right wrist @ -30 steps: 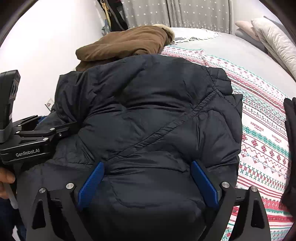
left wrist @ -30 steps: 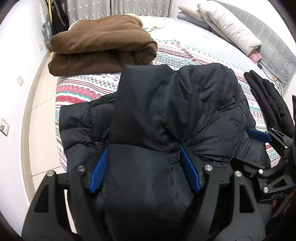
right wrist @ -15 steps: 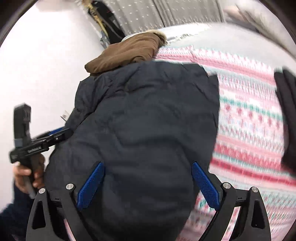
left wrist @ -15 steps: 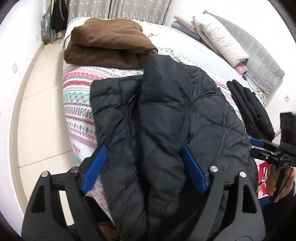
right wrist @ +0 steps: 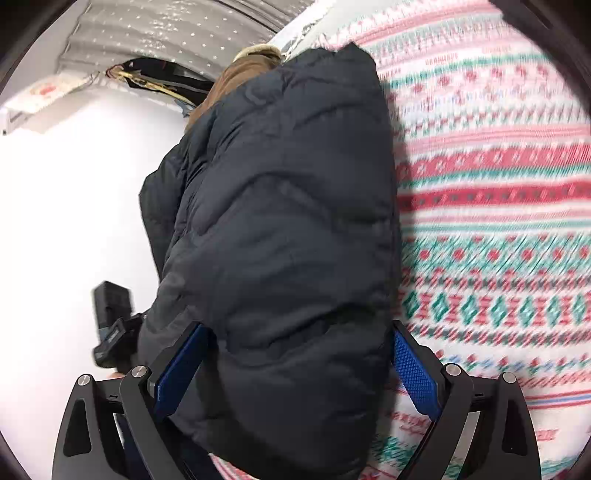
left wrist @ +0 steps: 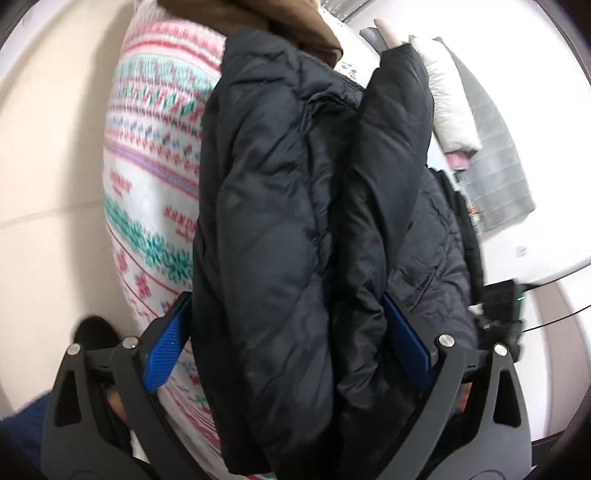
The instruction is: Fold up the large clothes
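Observation:
A black puffer jacket [left wrist: 295,221] fills the left wrist view and hangs folded between the blue pads of my left gripper [left wrist: 288,332], which is shut on a thick bunch of it. In the right wrist view the same jacket [right wrist: 288,229] bulges between the pads of my right gripper [right wrist: 295,365], which is shut on it too. The jacket is lifted and tilted beside the patterned bedspread [right wrist: 498,221]. The left gripper's body [right wrist: 114,332] shows at the left of the right wrist view.
A brown folded coat [left wrist: 266,22] lies on the bed behind the jacket. White pillows [left wrist: 450,99] and a grey quilt [left wrist: 498,173] lie at the far right. Tiled floor [left wrist: 48,184] runs along the left of the bed. Curtains [right wrist: 177,40] hang at the back.
Both grippers have lifted and swung the jacket up off the bed, so it now hangs upright between the pads. The views have tilted toward the bed's side and floor.

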`<state>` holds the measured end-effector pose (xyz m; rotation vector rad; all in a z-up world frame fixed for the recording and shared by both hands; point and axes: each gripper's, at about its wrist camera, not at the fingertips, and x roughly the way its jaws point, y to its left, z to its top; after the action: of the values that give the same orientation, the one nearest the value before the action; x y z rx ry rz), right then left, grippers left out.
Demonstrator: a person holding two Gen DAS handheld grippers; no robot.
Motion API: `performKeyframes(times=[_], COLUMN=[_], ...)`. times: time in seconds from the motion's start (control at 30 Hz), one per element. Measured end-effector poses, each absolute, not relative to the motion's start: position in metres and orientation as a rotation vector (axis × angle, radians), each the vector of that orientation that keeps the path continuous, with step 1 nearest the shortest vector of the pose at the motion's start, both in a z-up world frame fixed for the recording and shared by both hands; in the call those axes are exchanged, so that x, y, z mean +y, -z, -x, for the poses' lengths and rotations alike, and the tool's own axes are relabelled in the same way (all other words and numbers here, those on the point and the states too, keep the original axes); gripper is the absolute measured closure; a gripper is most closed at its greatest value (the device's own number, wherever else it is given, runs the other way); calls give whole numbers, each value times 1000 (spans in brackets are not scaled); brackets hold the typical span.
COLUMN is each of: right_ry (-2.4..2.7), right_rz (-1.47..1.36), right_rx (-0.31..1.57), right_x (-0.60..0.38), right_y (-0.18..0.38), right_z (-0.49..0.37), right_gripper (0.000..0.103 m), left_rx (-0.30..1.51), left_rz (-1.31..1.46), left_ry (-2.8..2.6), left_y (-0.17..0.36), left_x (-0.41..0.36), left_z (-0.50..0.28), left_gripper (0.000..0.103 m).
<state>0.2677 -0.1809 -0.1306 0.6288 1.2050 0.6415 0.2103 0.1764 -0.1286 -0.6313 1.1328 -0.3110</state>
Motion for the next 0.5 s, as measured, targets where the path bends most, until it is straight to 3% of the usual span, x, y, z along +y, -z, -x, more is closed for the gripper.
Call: performKeyframes(times=[0.5], right_ry=[-672], right_rz=[-670], right_rx=[1175], right_x=[-166], right_y=[139], right_z=[-271], right_gripper=[5], left_rx=[1043], left_rz=[697], left_ry=[421], left_y=[124], left_x=[173], left_z=[-186], left_gripper=[6])
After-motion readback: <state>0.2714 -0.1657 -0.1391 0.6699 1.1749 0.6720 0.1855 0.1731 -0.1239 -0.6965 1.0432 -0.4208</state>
